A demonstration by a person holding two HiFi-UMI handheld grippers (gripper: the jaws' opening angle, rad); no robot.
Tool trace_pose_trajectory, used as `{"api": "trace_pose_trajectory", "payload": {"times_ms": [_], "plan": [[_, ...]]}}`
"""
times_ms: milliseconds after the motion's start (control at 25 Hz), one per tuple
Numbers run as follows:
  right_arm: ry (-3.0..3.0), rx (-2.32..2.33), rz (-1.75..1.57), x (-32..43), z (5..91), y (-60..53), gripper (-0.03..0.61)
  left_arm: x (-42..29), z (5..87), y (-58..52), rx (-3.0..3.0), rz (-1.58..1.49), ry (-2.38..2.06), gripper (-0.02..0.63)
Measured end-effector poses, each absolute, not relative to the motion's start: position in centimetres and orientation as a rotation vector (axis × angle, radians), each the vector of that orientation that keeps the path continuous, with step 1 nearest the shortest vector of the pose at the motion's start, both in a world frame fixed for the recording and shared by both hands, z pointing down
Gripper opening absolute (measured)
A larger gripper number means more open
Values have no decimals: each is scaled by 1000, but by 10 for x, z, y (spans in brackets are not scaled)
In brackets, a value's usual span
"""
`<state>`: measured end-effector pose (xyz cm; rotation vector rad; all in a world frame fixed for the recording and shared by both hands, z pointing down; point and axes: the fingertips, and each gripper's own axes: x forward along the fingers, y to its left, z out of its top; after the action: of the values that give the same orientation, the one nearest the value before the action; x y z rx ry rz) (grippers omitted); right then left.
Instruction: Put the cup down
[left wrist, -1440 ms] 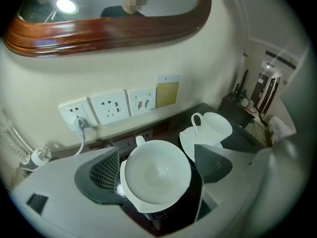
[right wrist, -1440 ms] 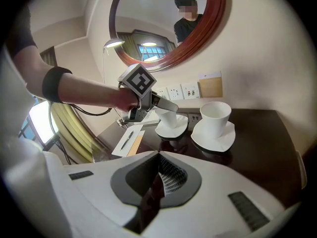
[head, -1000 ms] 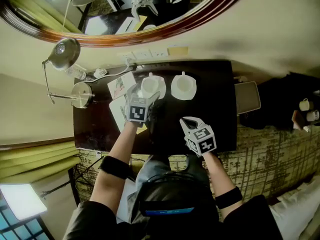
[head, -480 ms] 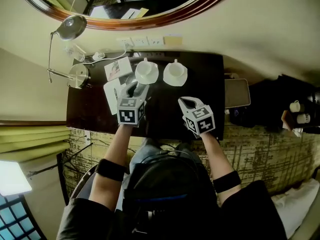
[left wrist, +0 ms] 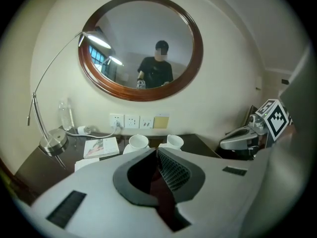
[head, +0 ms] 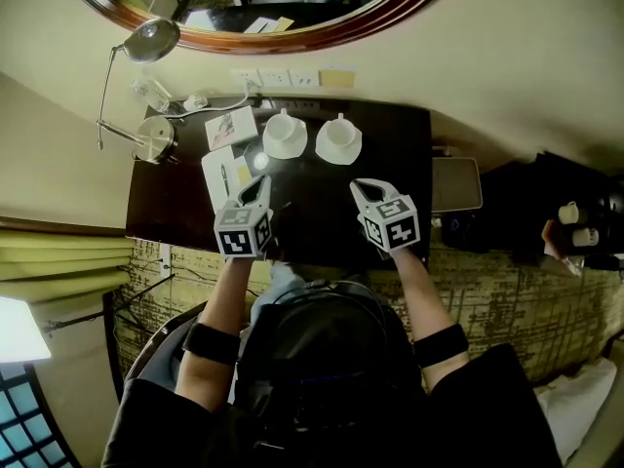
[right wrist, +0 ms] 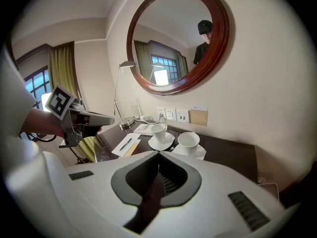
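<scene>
Looking down from above, the white ceramic cup [head: 285, 130] stands on its saucer at the back edge of the dark wooden desk [head: 400, 174], just beside a second white cup [head: 338, 135]. The left gripper [head: 260, 181] and the right gripper [head: 363, 186] hang over the desk's front half, well apart from both cups. In the left gripper view its jaws have just been closing and now meet with nothing between them, and in the right gripper view that pair is clenched tight and just as empty.
</scene>
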<state>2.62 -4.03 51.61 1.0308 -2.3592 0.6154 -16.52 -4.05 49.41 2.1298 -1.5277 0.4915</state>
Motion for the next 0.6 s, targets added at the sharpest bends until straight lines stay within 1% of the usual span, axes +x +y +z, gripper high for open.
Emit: {"api": "trace_pose_trajectory", "payload": {"times_ms": [600], "plan": [[-2302,1099,682,52,535,-28,11,-155,509,-11,2097,483,-1451,0]]}}
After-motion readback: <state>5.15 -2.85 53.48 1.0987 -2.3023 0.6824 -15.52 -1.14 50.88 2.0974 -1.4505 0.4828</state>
